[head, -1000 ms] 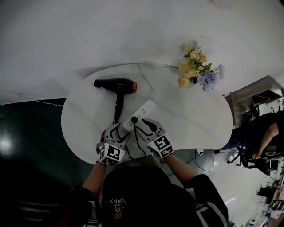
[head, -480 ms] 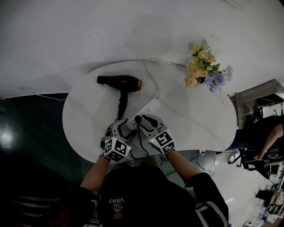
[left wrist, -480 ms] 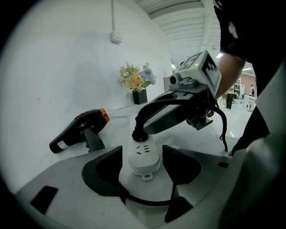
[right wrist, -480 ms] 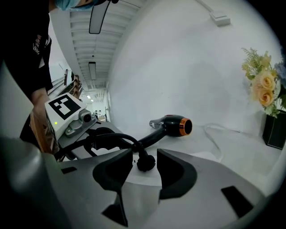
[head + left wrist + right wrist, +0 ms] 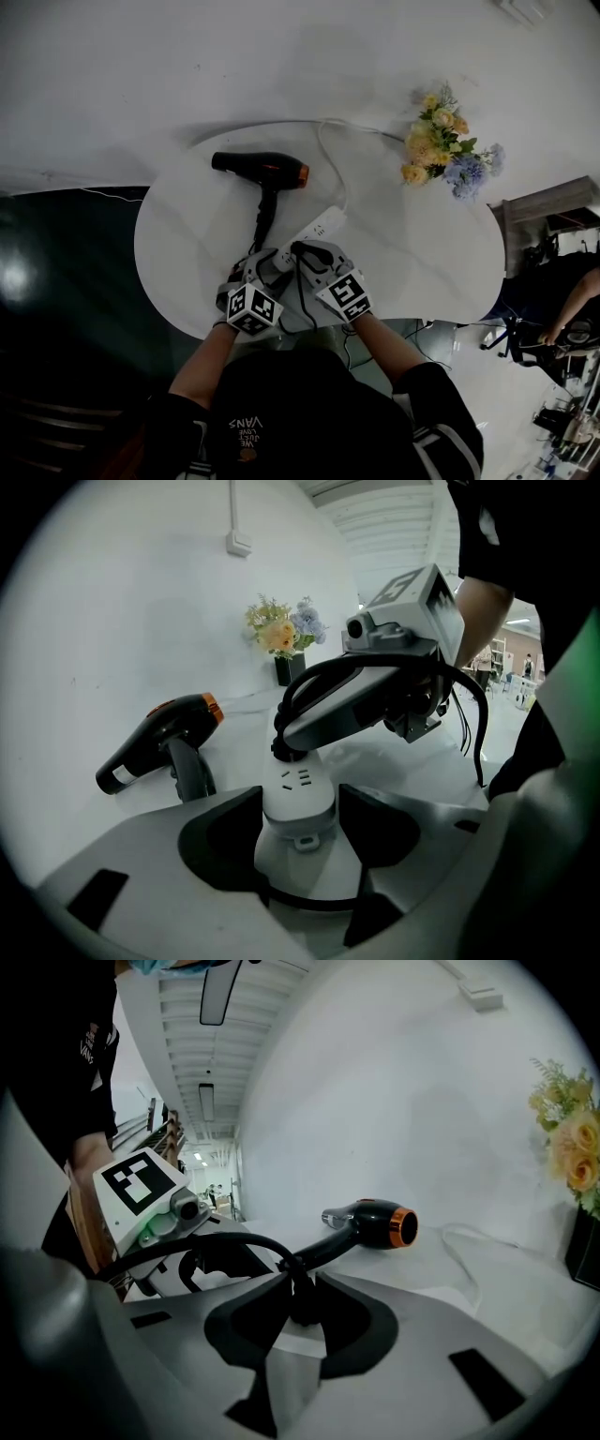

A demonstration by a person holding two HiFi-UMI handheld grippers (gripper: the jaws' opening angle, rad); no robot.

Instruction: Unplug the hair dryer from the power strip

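- the dark vase point(image 5: 283, 670) at the table's far right rim holds the yellow and blue flowers point(image 5: 441, 145).
- the black plug point(image 5: 302, 1288) is seated in a socket near the close end of the white power strip point(image 5: 319, 228).
- your left gripper point(image 5: 300, 803) is spread wide and straddles the strip's close end. the strip's sides run just beside the pads.
- your right gripper point(image 5: 302, 1302) is closing on the plug. its pads lie against the plug's two sides, and the black cord point(image 5: 206, 1239) arches away from it toward your left gripper.
- the hair dryer point(image 5: 262, 169) lies on its side at the far left of the round table point(image 5: 412, 253), handle pointing back at the strip.
- both grippers sit near the table's close edge.
- bare tabletop lies to the right, between strip and flowers. the strip's white cable point(image 5: 330, 159) runs off over the far rim.
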